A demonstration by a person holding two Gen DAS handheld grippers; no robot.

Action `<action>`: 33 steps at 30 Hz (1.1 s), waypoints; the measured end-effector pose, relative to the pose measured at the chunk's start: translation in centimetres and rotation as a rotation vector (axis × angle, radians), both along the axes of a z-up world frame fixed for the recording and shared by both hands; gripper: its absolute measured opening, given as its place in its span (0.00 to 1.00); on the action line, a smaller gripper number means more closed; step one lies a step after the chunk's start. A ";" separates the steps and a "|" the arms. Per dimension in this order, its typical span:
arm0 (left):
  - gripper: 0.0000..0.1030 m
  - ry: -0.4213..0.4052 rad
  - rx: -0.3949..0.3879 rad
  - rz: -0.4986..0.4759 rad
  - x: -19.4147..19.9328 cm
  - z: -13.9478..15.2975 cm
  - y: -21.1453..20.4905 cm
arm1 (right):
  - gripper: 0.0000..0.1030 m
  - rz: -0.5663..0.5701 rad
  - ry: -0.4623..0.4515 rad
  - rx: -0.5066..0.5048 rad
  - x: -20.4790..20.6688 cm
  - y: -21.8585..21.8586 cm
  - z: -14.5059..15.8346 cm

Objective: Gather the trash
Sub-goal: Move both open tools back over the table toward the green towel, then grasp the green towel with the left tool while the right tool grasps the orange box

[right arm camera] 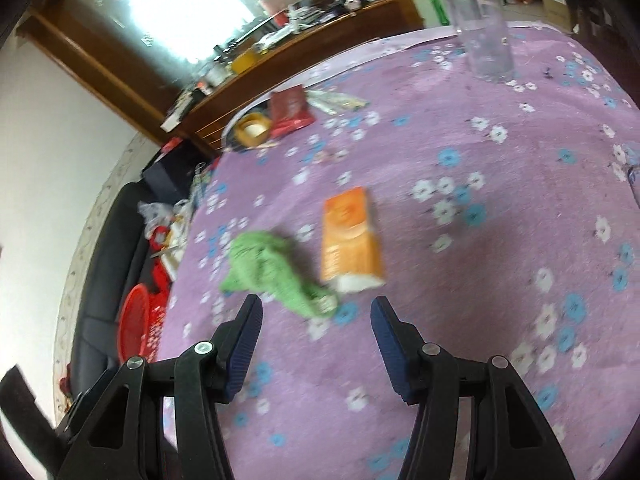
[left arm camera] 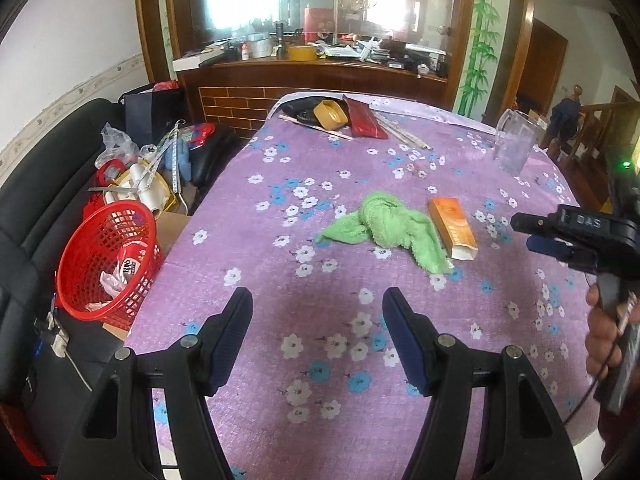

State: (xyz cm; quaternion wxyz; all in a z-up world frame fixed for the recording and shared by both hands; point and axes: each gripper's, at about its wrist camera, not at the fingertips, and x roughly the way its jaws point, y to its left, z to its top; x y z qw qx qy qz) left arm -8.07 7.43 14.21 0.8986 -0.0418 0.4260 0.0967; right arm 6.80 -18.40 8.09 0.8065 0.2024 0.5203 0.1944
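Note:
An orange carton lies on the purple flowered tablecloth, touching a crumpled green cloth on its left. Both show in the right wrist view: the carton and the cloth. A red mesh basket with paper scraps in it sits off the table's left edge; it also shows in the right wrist view. My left gripper is open and empty over the near table. My right gripper is open and empty, just short of the cloth; it shows at the right in the left wrist view.
A clear glass pitcher stands at the far right of the table, also in the right wrist view. A tape roll, a red pouch and sticks lie at the far edge. A black sofa with clutter is at left.

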 end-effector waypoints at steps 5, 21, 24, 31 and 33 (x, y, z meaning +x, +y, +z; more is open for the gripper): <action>0.64 0.028 0.014 0.023 -0.7 -0.3 0.7 | 0.59 0.006 0.016 -0.039 3.0 -0.4 -1.6; 0.64 0.061 0.041 0.047 -0.9 0.5 2.0 | 0.59 0.139 0.026 -0.294 8.7 7.3 -7.3; 0.64 0.073 0.024 0.028 0.0 0.2 1.2 | 0.55 0.156 0.035 -0.340 8.9 7.8 -8.2; 0.64 0.110 -0.072 -0.005 3.6 -0.5 -0.6 | 0.51 0.141 0.020 -0.314 8.1 5.3 -7.7; 0.65 0.128 -0.112 -0.003 4.8 -1.0 -1.0 | 0.51 0.115 0.015 -0.271 7.4 3.6 -6.9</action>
